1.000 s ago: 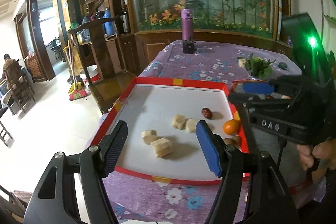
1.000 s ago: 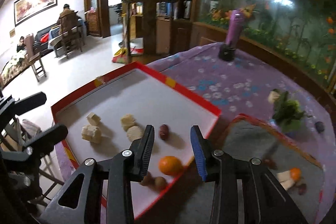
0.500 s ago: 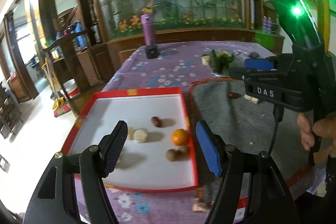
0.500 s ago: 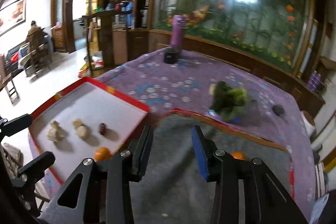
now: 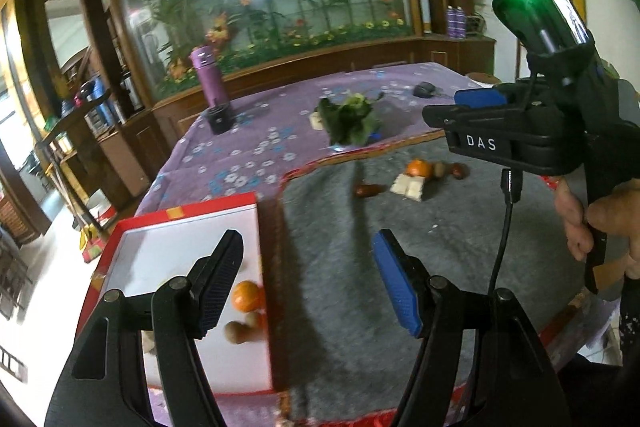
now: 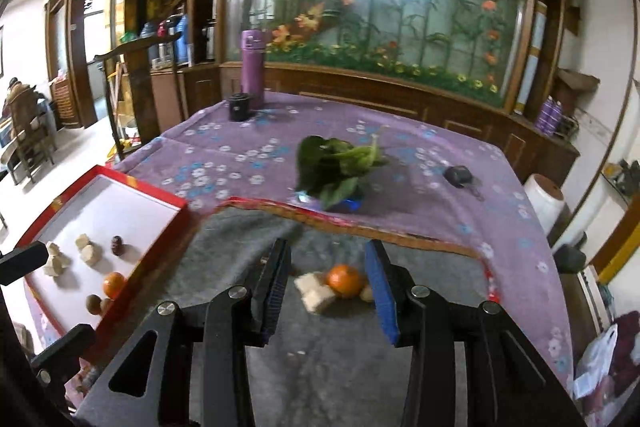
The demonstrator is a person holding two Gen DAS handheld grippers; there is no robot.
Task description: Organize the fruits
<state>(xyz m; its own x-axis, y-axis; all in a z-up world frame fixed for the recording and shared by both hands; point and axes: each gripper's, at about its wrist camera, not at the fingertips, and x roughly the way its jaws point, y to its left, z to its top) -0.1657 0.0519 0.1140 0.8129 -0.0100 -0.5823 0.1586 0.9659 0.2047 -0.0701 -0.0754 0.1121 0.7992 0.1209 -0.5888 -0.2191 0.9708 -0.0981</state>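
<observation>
My left gripper (image 5: 308, 287) is open and empty, straddling the red tray's right rim (image 5: 264, 267) and the grey mat (image 5: 400, 227). In the tray lie an orange (image 5: 246, 295) and a brown round fruit (image 5: 236, 331). My right gripper (image 6: 326, 259) is open above the mat, nothing between its pads. Just beyond it on the mat lie an orange (image 6: 345, 279), pale cut pieces (image 6: 316, 293) and a small brown fruit (image 6: 366, 294). A dark red date (image 5: 368, 190) lies left of that group. The tray (image 6: 168, 201) also holds pale chunks (image 6: 90, 253) and a date (image 6: 117, 245).
A leafy green bunch (image 6: 340, 167) sits on the purple flowered cloth behind the mat. Farther back stand a purple bottle (image 6: 252, 67) and a black cup (image 6: 239, 107). A black key fob (image 6: 458, 175) lies at the right. A person's hand (image 5: 580, 219) holds the right gripper.
Both views have swung right, from over the red tray to the grey mat. The tray now sits at the left, and the mat's fruit group lies ahead of the right gripper.
</observation>
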